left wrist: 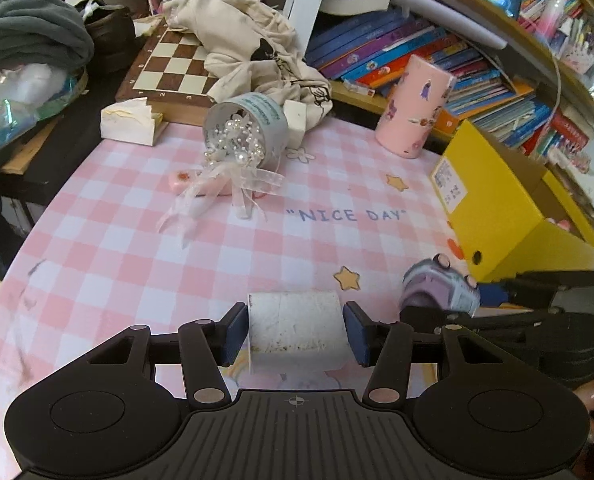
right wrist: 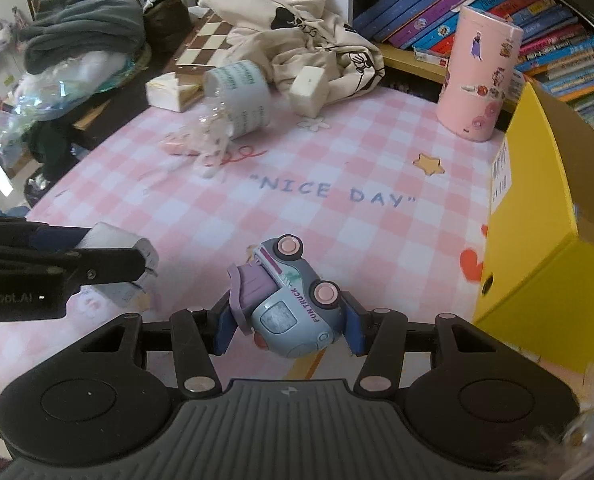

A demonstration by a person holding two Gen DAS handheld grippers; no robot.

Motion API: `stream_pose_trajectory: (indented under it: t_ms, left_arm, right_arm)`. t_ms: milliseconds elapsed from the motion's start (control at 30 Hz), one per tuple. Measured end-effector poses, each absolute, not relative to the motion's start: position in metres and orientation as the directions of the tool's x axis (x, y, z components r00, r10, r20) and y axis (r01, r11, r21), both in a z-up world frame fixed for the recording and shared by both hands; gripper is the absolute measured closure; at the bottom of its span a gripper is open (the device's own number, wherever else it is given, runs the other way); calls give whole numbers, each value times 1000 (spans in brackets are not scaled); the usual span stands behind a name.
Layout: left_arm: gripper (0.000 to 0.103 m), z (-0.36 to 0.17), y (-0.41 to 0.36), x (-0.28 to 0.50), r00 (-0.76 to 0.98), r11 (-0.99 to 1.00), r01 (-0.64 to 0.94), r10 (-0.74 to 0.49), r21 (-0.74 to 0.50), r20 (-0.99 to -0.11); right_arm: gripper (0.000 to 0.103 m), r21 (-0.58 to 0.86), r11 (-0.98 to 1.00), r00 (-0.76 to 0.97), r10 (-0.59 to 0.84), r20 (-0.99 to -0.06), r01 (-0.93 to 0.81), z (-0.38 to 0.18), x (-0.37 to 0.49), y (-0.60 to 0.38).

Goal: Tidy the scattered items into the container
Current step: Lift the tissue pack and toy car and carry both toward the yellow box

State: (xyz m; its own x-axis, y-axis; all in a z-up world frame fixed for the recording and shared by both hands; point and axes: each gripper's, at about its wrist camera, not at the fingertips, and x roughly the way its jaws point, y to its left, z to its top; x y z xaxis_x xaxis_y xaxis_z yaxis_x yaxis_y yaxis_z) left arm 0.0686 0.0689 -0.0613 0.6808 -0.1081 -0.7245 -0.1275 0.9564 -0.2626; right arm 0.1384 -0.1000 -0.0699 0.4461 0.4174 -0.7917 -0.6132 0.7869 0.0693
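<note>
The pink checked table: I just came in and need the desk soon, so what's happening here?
A person is tidying with a gripper in each hand. The left gripper is shut on a white block, and the right gripper is shut on a toy truck tipped on its side. The yellow box stands open to the right. A tipped tub spilling pearl beads and a pink tube are still out on the table.

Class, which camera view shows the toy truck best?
The right wrist view: the toy truck sits centred between the right tongs, its lettering readable. The left wrist view catches it only blurred, near the right edge.
</note>
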Motion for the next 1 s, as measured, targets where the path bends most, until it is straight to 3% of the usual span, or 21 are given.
stream_pose_trajectory:
  t_ms: [1000]
  left_arm:
    - [53,-32,72,-18,753,969,-79,-96,-234,-651]
  right_arm:
    - [53,79,812,518,441,-732,-579,-46,44,-103]
